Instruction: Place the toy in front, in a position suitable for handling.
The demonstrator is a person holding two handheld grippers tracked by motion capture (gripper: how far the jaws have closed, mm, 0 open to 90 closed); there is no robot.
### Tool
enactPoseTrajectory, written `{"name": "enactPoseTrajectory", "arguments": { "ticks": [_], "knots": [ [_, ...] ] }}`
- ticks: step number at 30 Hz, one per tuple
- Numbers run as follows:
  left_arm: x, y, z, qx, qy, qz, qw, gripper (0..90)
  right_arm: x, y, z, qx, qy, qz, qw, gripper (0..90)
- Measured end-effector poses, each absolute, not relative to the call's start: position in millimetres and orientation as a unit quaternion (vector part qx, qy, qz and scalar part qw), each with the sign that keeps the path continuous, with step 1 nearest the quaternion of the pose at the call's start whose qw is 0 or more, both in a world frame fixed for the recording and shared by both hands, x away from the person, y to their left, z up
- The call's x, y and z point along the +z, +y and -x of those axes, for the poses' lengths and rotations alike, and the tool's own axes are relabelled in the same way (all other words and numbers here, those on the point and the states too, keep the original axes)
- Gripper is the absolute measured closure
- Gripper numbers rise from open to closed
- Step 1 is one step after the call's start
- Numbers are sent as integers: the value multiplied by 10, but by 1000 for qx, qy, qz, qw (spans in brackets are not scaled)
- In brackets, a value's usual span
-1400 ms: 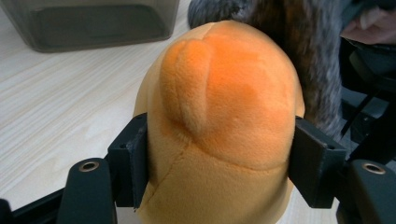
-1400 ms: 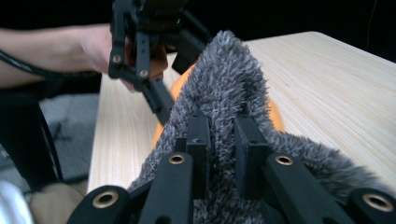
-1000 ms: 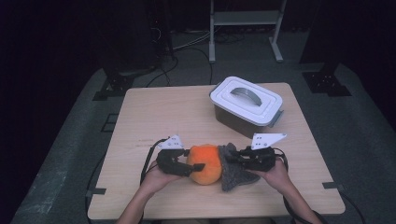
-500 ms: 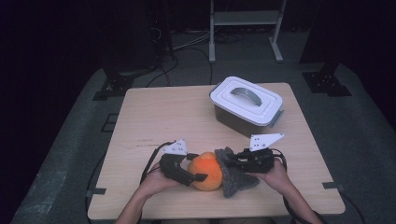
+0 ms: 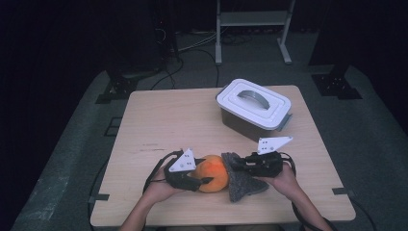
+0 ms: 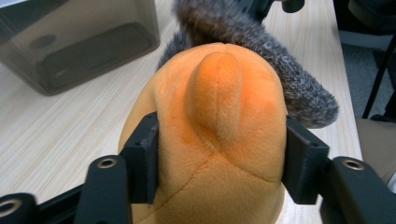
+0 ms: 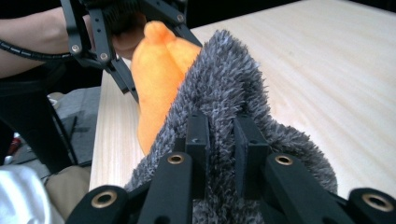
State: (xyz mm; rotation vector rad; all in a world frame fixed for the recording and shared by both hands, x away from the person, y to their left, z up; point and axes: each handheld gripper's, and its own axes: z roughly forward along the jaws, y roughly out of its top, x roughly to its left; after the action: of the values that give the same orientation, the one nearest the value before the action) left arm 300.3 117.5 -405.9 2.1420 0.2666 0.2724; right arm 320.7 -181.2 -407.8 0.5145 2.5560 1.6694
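Observation:
An orange plush toy (image 5: 214, 173) lies near the table's front edge, against a grey fuzzy cloth (image 5: 240, 182) on its right. My left gripper (image 5: 204, 180) is shut on the orange plush (image 6: 217, 130), its jaws pressing into both sides. My right gripper (image 5: 234, 165) is shut on a fold of the grey cloth (image 7: 224, 107), pinched thin between its jaws. In the right gripper view the plush (image 7: 156, 79) sits just beyond the cloth, with the left gripper's black frame around it.
A grey plastic box with a white handled lid (image 5: 253, 102) stands at the back right of the wooden table (image 5: 168, 120); its wall (image 6: 79, 42) appears in the left gripper view. Dark stands and cables lie on the floor behind.
Both grippers have drifted slightly toward the front edge with the plush and cloth, and the left gripper has turned a little. Both holds stay the same.

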Motion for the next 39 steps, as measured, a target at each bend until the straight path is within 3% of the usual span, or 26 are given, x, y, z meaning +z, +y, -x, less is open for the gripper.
{"name": "enactPoseTrajectory", "arguments": {
  "ticks": [2,4,6,12,19,24,30,39],
  "knots": [
    [-4077,1179,-3024,98,115,-870,469,322,-4027,-1791,-3165,563,812,-152,18,771],
    [-4095,1175,-3062,78,133,-866,475,170,-4024,-1735,-3142,554,820,-143,20,770],
    [-4121,1173,-3081,71,141,-865,475,127,-4092,-1678,-3137,546,826,-142,13,770],
    [-4139,1227,-3082,74,129,-868,474,312,-4158,-1718,-3181,547,823,-150,-1,771],
    [-4177,1313,-3106,61,130,-861,487,319,-4258,-1867,-3269,529,828,-188,3,771],
    [-4182,1288,-3068,64,106,-865,486,310,-4108,-1736,-3160,545,824,-151,20,772],
    [-4181,1266,-3028,89,93,-866,483,327,-4089,-1652,-3116,550,824,-137,16,771],
    [-4188,1258,-3029,81,84,-867,485,335,-4109,-1765,-3179,550,820,-158,4,771]
  ]
}}
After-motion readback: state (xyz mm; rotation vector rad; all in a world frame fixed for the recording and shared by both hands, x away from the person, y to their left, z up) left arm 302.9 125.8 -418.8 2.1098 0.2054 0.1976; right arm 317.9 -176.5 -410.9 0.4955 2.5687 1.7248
